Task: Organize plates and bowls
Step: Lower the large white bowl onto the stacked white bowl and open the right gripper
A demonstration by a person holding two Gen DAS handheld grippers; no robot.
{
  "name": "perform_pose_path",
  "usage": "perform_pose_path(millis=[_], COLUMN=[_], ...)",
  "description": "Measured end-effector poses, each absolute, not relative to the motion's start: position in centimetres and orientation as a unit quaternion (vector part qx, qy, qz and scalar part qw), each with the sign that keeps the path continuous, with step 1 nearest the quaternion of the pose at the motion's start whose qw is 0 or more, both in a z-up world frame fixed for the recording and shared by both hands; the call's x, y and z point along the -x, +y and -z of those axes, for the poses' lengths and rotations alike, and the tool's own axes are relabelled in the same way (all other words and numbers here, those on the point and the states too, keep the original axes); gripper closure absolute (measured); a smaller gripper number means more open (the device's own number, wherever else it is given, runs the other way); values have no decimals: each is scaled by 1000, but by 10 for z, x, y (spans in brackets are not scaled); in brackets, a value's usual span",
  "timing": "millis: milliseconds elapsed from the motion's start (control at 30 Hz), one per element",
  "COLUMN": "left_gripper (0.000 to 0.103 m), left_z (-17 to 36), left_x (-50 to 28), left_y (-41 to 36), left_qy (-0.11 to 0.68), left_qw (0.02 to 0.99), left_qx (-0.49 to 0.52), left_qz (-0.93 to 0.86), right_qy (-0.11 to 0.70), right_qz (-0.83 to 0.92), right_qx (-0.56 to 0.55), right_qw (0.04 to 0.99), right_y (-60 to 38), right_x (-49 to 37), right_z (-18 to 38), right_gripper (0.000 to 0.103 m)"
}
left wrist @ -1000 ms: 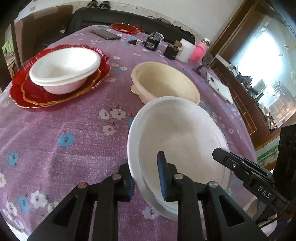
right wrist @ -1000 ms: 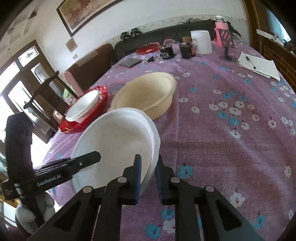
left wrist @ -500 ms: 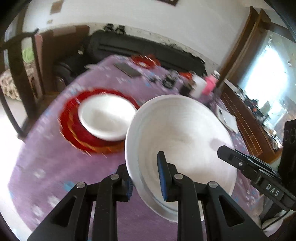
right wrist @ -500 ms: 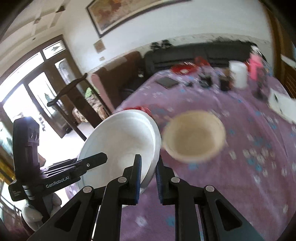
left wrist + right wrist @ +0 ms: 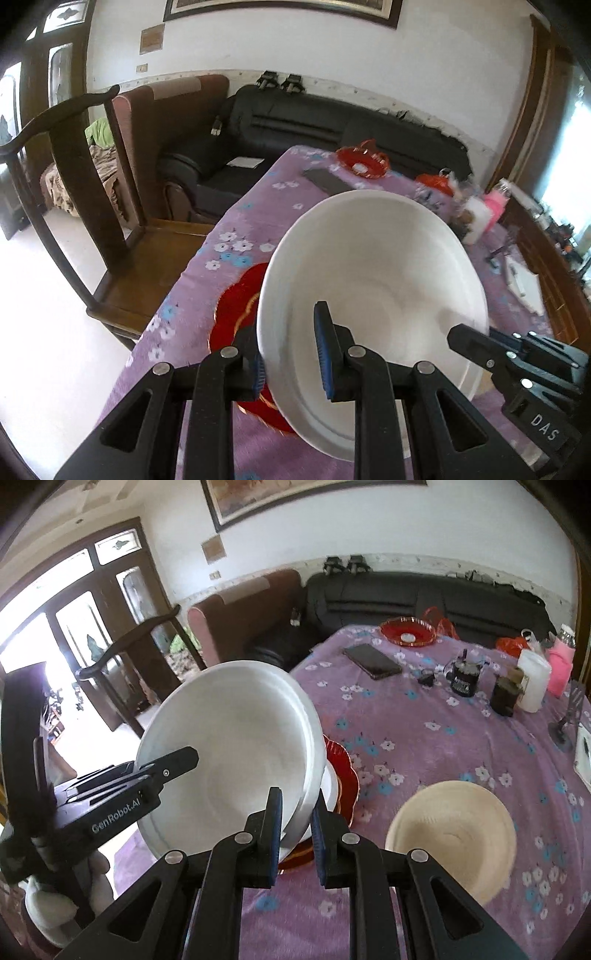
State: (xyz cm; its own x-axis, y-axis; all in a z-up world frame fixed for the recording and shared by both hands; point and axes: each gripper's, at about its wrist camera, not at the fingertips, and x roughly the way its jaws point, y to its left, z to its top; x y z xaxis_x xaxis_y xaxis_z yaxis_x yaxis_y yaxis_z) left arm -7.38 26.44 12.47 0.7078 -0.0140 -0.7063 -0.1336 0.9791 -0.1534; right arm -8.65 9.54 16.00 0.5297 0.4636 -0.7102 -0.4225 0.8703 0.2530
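You hold the white bowl aloft between both grippers, above the red plates on the purple floral cloth. Your left gripper pinches the bowl's near rim: one blue pad sits inside the bowl, the other outside the wall, the fingers closed down to the thickness of the rim. Your right gripper clamps the opposite edge the same way, its fingers nearly together with only the rim between them. In the right view the bowl tilts up to the left of the fingers, and a second white bowl shows just beyond the fingertips, resting on the red plates. A cream bowl sits on the cloth to the right of the right fingers, apart from the stack. Farther ahead lie a phone, a small red dish, a dark mug, a white cup and a pink bottle.
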Motion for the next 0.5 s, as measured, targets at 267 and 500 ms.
perform_pose_path(millis=[267, 500], left_gripper=[82, 71], left_z=[-72, -57], left_x=[29, 24], left_y=[277, 282], left_qy=[435, 455], left_qw=[893, 882], left_qx=[105, 121], left_qz=[-42, -37], right_qy=[455, 469], right_qz=[-233, -235], right_qx=[-23, -24], right_qw=[859, 851], right_y=[105, 111], right_x=[47, 38], right_z=[-119, -101], right_gripper=[86, 86])
